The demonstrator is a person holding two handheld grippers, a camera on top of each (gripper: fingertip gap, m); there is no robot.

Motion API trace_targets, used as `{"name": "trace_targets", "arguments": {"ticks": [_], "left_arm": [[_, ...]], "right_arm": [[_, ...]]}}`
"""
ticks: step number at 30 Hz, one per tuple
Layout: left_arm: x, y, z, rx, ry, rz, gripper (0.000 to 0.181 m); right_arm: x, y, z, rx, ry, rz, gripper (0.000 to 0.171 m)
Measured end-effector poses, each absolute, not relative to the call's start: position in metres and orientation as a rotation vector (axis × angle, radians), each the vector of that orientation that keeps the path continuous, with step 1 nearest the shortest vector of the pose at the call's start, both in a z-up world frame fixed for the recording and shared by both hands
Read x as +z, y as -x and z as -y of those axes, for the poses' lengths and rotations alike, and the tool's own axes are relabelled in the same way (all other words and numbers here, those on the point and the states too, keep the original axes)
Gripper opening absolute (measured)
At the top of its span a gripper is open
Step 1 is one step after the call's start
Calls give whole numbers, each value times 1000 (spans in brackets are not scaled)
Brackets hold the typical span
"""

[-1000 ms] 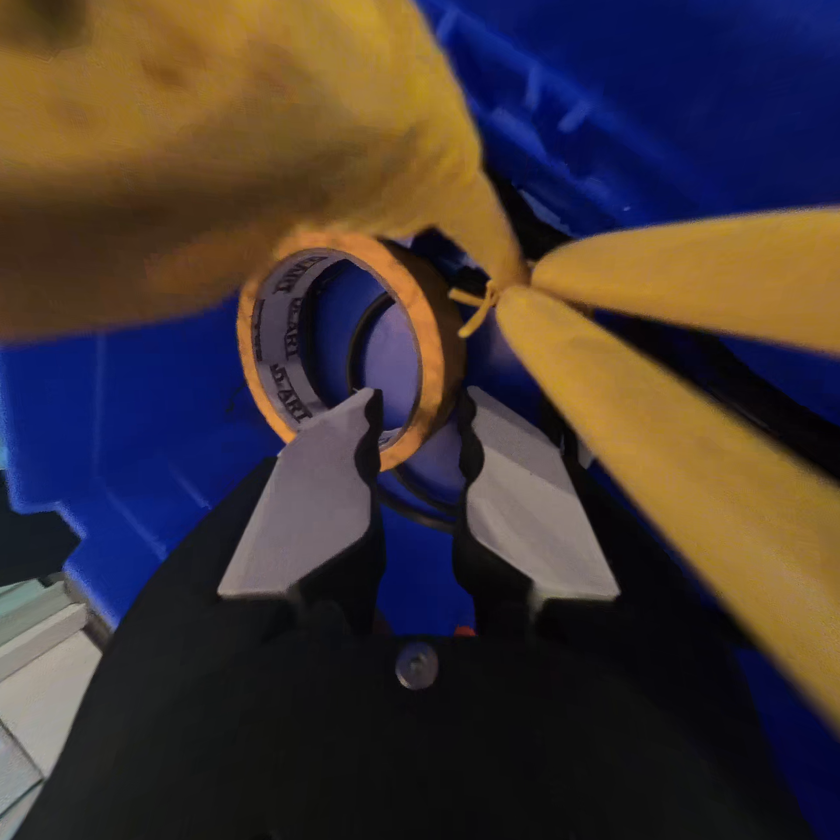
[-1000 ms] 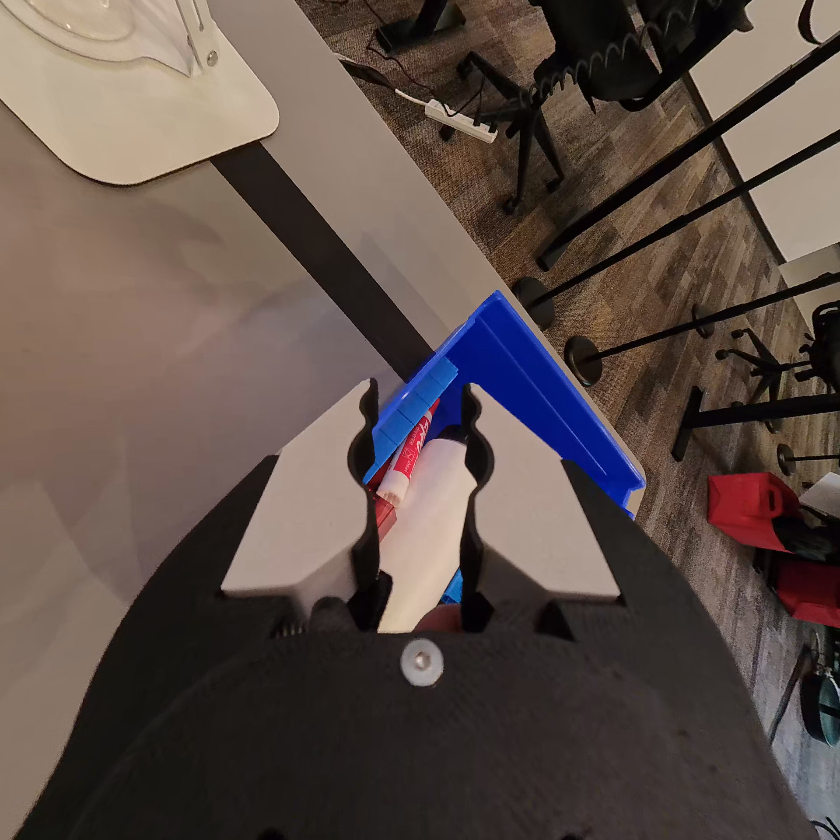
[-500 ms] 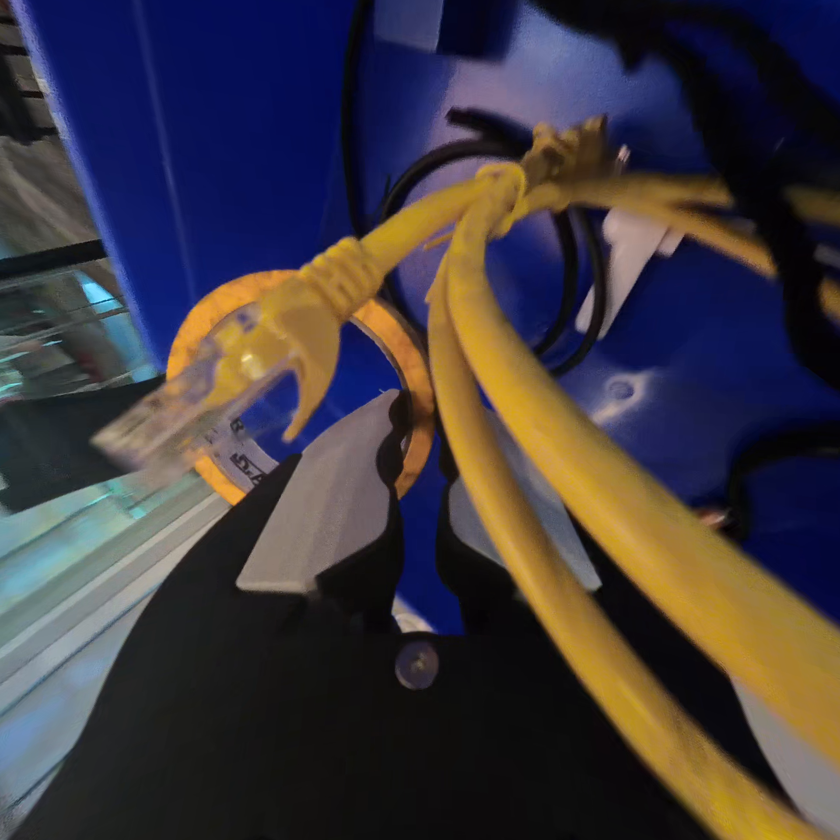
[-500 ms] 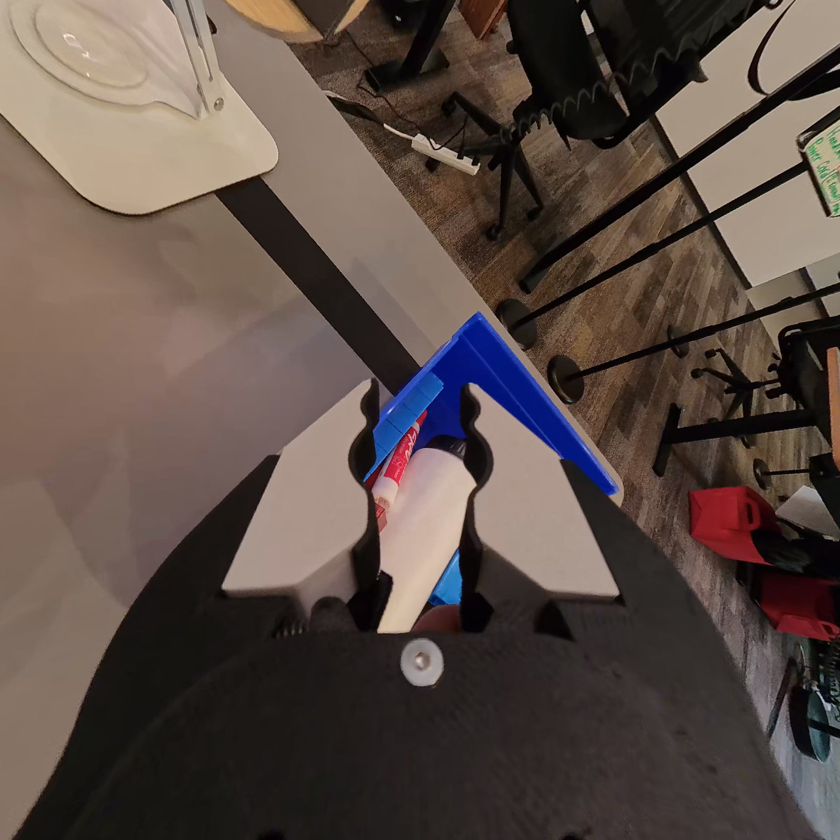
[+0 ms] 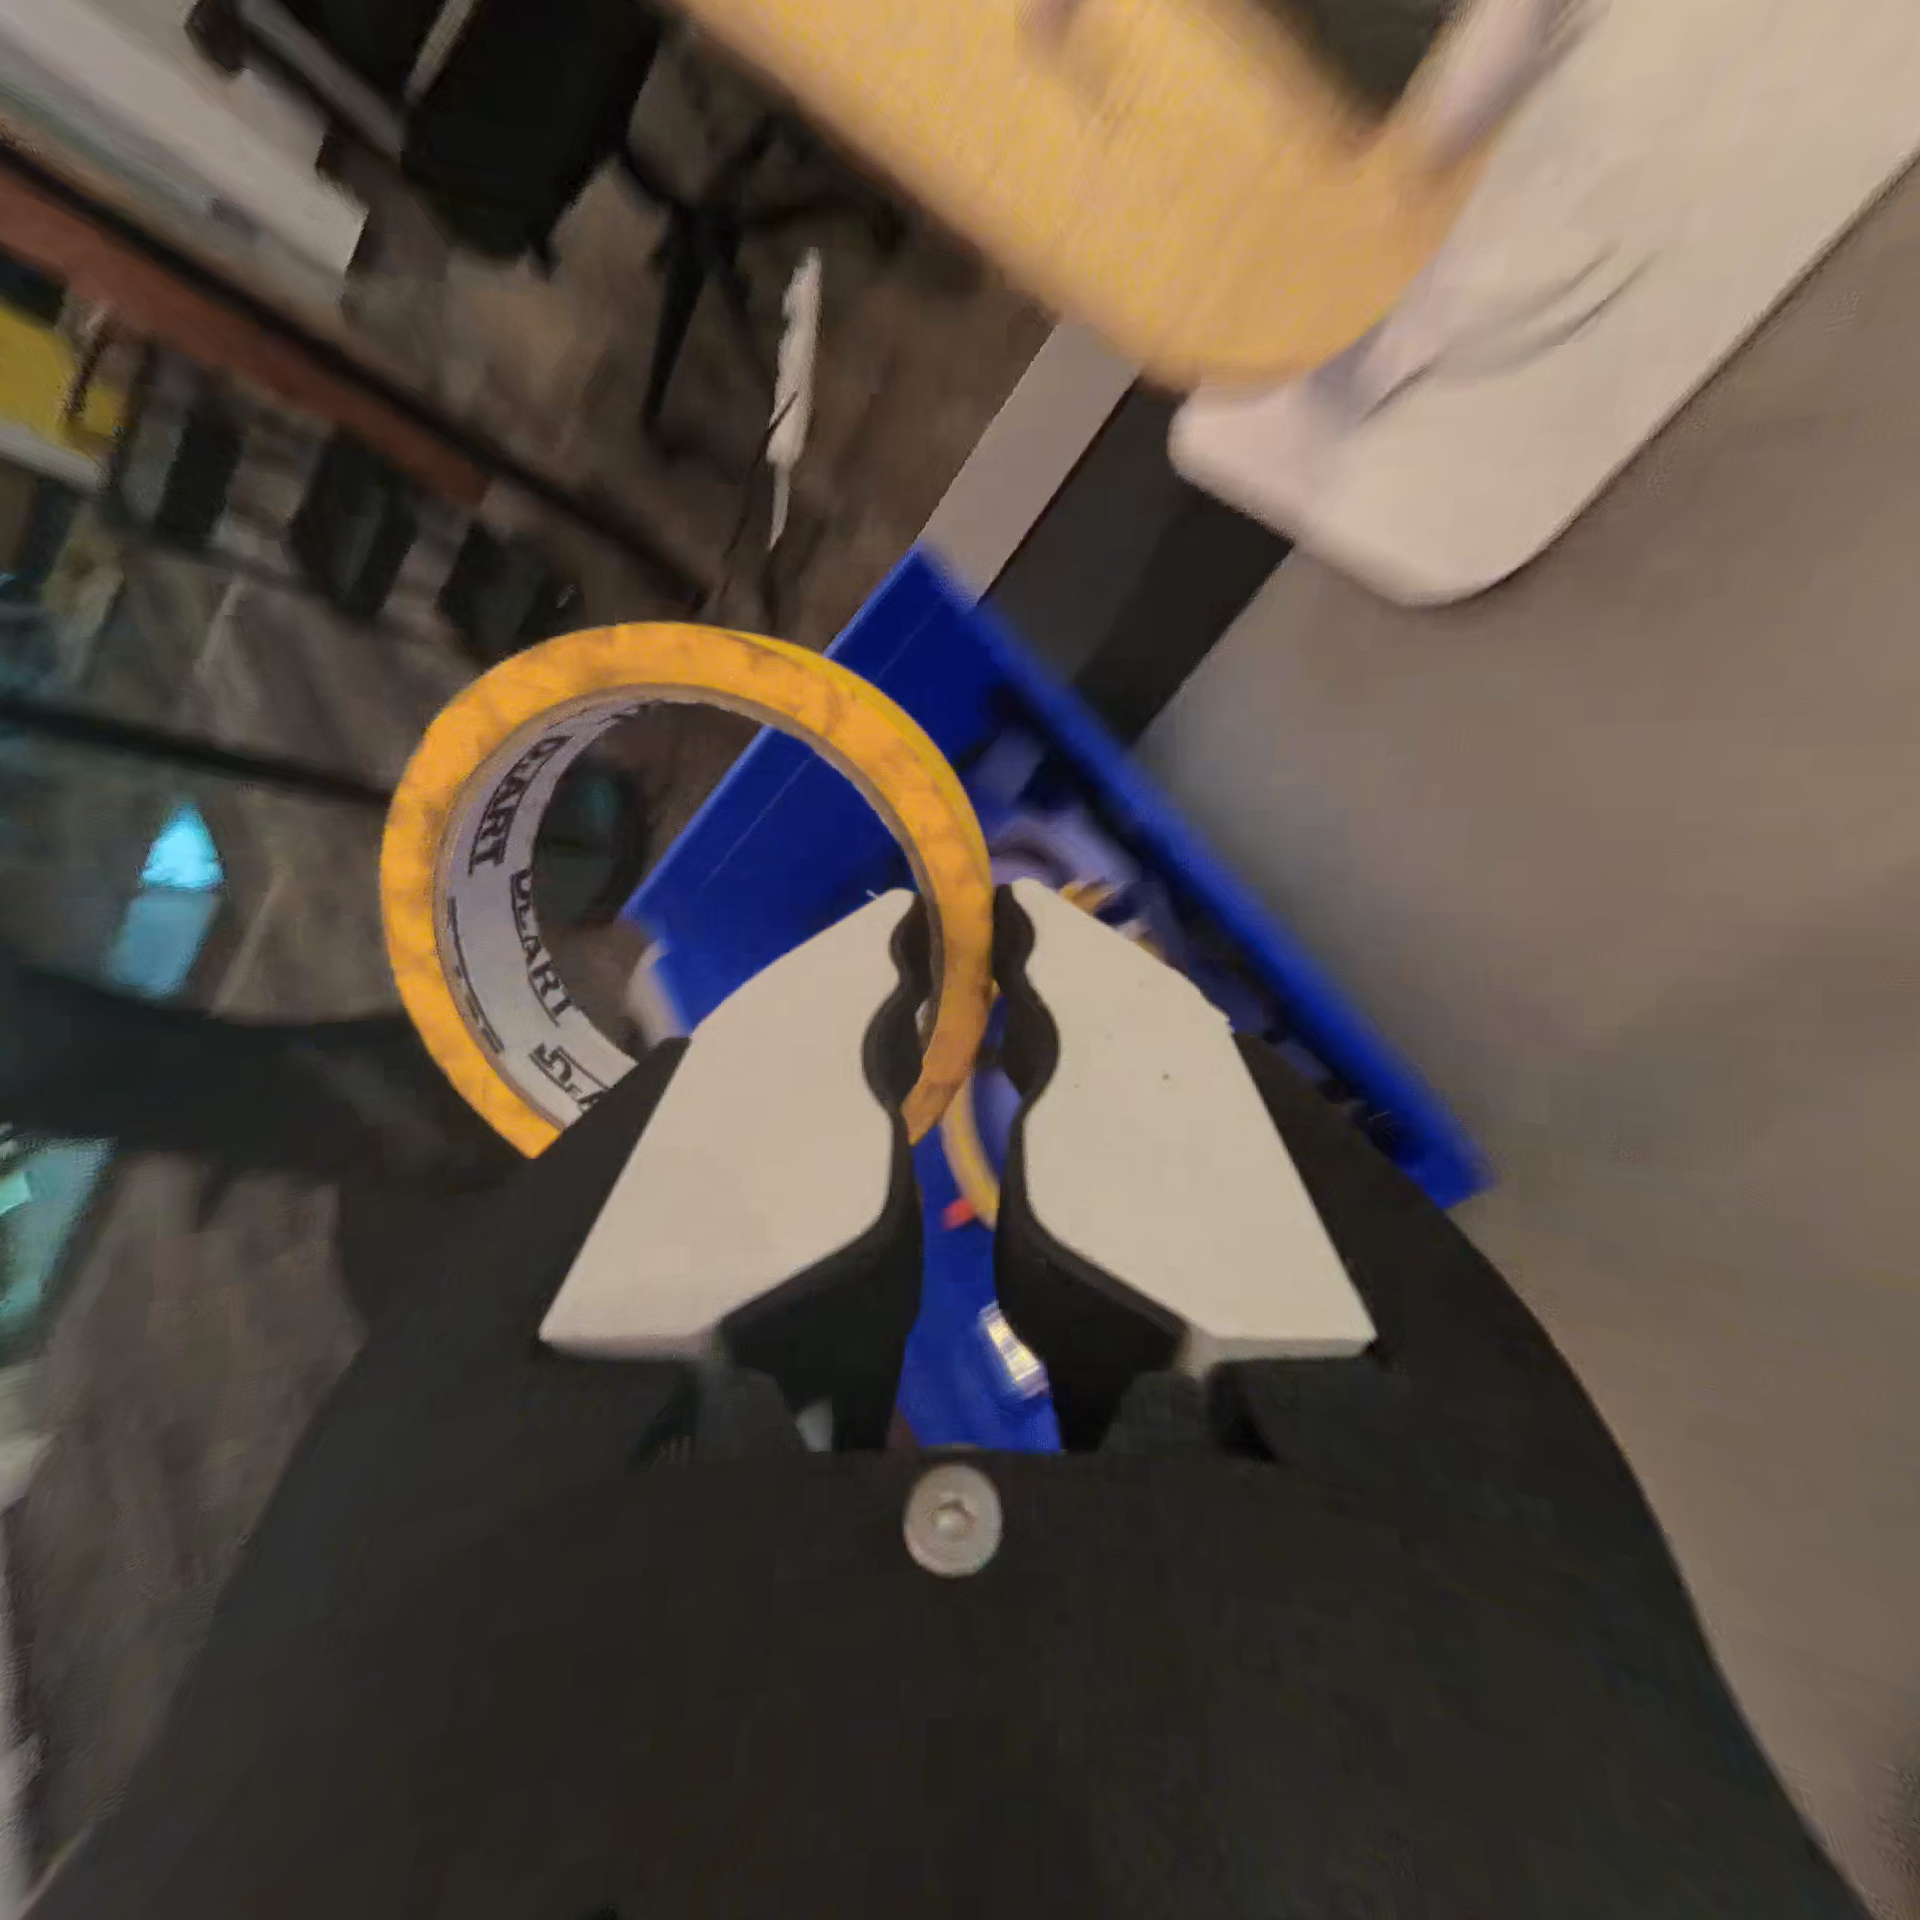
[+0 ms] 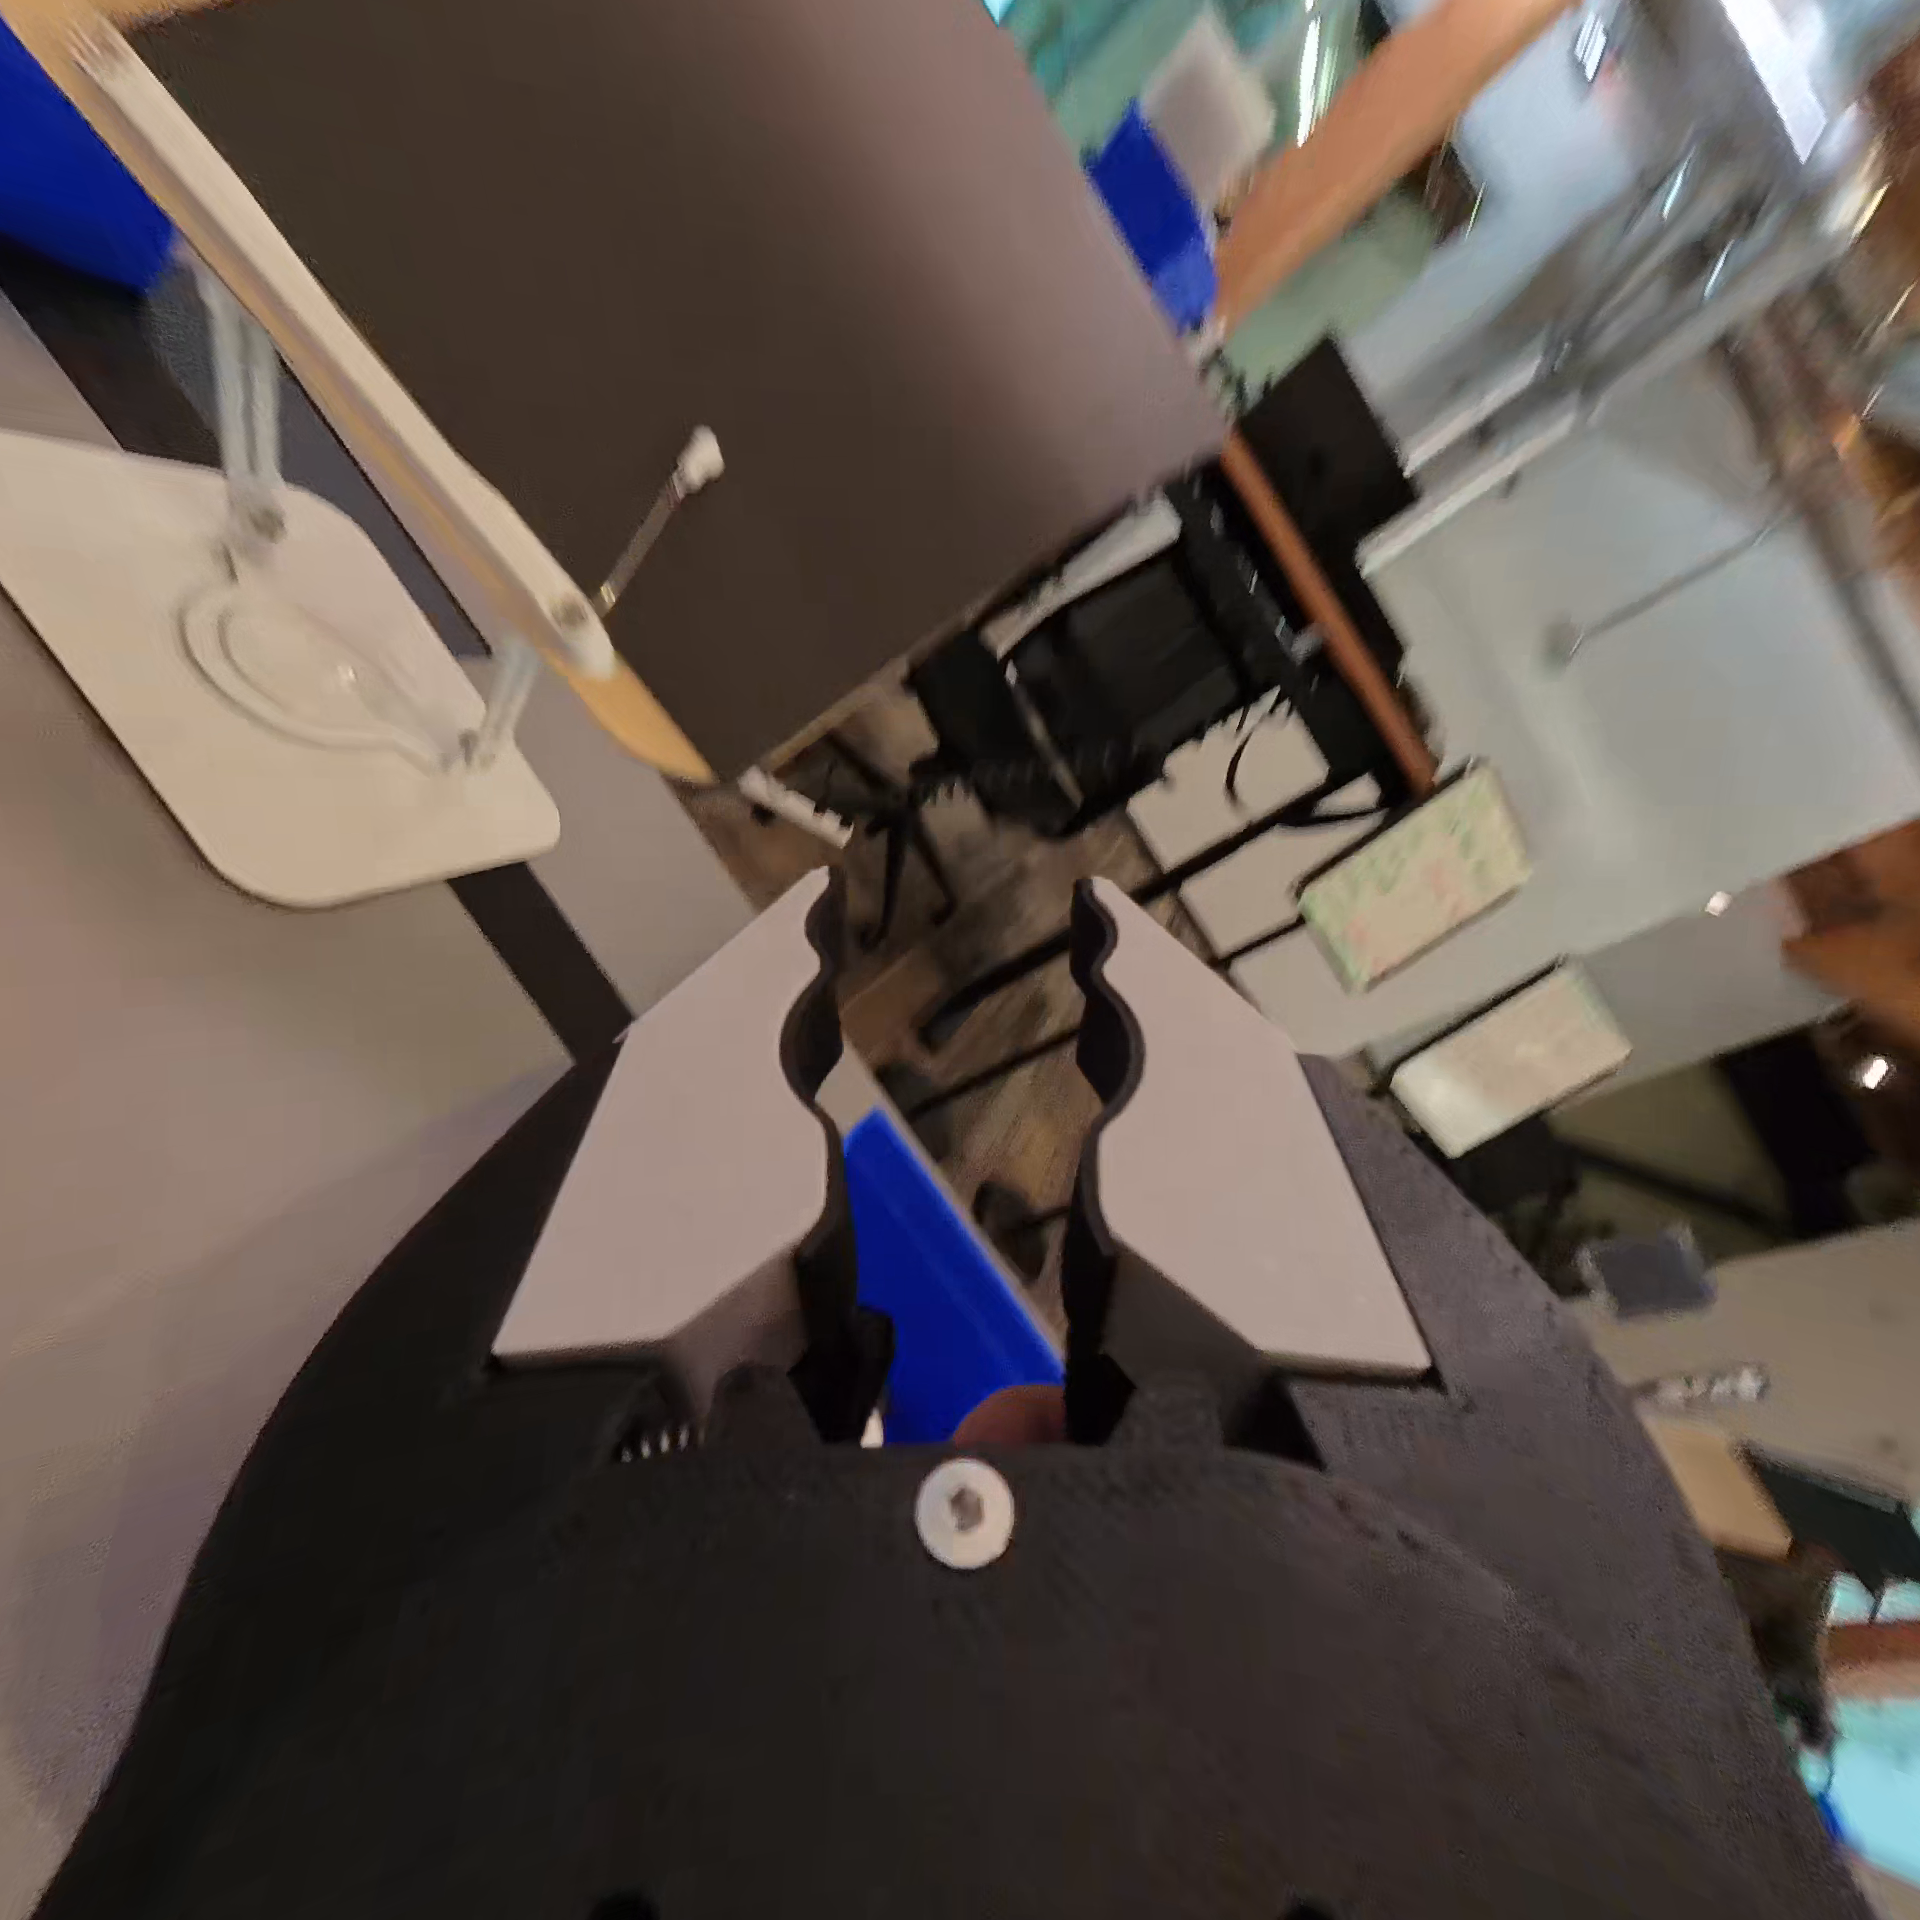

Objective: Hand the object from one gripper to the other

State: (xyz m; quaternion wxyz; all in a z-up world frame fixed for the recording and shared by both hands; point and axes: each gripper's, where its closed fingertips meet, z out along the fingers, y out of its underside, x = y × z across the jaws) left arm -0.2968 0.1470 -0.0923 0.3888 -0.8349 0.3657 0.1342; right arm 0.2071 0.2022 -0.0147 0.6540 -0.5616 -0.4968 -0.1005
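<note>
Left gripper (image 5: 951, 935) clamped on rim of tape roll (image 5: 665, 883), held aloft above blue bin (image 5: 1195, 862); ring stands on edge, hole sideways, bulk left of claw. Right gripper (image 6: 951, 925) apart, empty, aimed elsewhere; roll absent from its view.

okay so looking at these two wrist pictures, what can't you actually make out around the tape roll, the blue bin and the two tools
- Left wrist view: the bottom of the tape roll is hidden behind the left tool.
- Left wrist view: the blue bin and its contents are motion-blurred and partly covered by the tool.
- Left wrist view: the yellow shape at the top edge is too blurred to identify.
- Right wrist view: the open right tool shows no tape roll.
</note>
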Motion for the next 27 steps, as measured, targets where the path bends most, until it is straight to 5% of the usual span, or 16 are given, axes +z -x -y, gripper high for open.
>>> {"name": "trace_targets", "arguments": {"ticks": [10,18,20,22,27], "left_arm": [[-53,64,-35,-674,1733,-1036,10],[-47,0,20,-1020,1583,-1009,10],[-49,-5,27,-1072,1549,-1010,10],[-53,-10,32,-1107,1537,-1024,10],[-45,-4,26,-1033,1474,-974,21]], "right_arm": [[-2,-25,-65,-69,494,1398,41],[-11,23,-25,-9,307,1339,48],[-12,27,-24,-22,307,1327,37],[-16,30,-23,-33,311,1328,9],[-17,32,-32,115,467,1339,7]]}}
